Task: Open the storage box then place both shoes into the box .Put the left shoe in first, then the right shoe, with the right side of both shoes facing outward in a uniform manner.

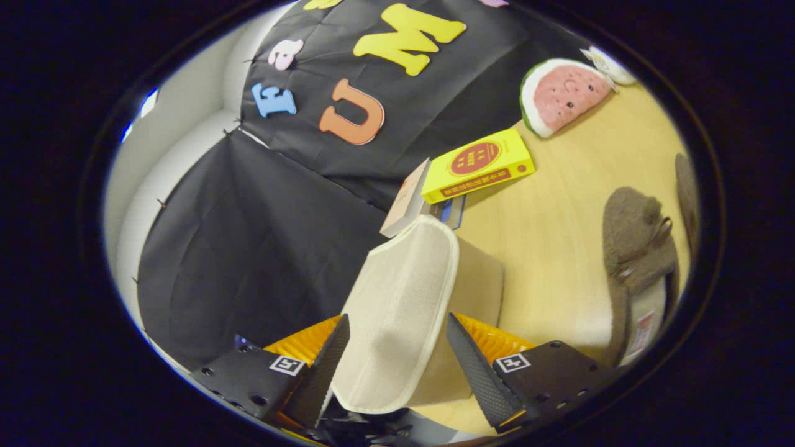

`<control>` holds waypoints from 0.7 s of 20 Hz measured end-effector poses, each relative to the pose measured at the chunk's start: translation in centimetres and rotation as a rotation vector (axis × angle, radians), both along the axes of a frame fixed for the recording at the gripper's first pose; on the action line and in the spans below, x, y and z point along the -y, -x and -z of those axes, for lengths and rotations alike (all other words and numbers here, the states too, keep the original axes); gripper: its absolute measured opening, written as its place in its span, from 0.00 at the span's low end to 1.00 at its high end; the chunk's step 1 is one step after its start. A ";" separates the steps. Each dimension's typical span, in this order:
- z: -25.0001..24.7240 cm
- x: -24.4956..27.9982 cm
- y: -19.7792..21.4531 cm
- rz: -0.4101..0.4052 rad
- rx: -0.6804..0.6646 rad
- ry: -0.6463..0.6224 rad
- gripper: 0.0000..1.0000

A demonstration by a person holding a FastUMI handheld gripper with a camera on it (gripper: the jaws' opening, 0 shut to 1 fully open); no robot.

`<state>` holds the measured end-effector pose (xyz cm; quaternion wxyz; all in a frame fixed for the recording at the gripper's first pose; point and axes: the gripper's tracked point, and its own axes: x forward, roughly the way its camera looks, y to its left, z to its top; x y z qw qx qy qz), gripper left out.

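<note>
Storage box (428,304): beige/cream fabric, woven texture, stitched piping round the edge. Its lid flap (397,310) is a rounded-corner panel, standing up & tilted, sitting right between the gripper (397,347) fingers; box body shows tan just behind/right of the flap, resting on the light wood table (546,248). Fingers spread either side of the flap: left finger (326,366) looks touching or v. close to flap's left edge, right finger (478,366) near the flap's right edge w/ a sliver of box side between. Can't tell if both pads actually press on it, so grip state = unclear, jaws fairly wide apart at flap width. Gripper pose: view is rolled hard, table slopes up to the right, booth wall fills the left, so the tool is tilted/rotated, pointing along the flap toward the box's far end. Shoe (640,248): brown fuzzy slipper type, lying on table well to the right of the box & beyond the right finger, lighter sole/insole part visible at its near end w/ a small tag. 2nd brown piece (686,192) just past it at the far right, likely the other shoe, mostly cut off, can't confirm. Beyond the box: stack of books, yellow book (478,164) on top, a paler one (407,202) leaning just under it, touching/near the box's far corner. Further back: watermelon-slice plush (562,93) on the table near the wall.
</note>
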<state>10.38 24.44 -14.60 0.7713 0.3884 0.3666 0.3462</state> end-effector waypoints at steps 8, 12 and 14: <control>3.3 -1.2 -1.5 -0.045 -0.132 -0.031 0.95; 3.1 -1.7 -1.8 -0.066 -0.134 -0.043 0.78; 3.0 -1.6 -1.6 -0.064 -0.138 -0.027 0.68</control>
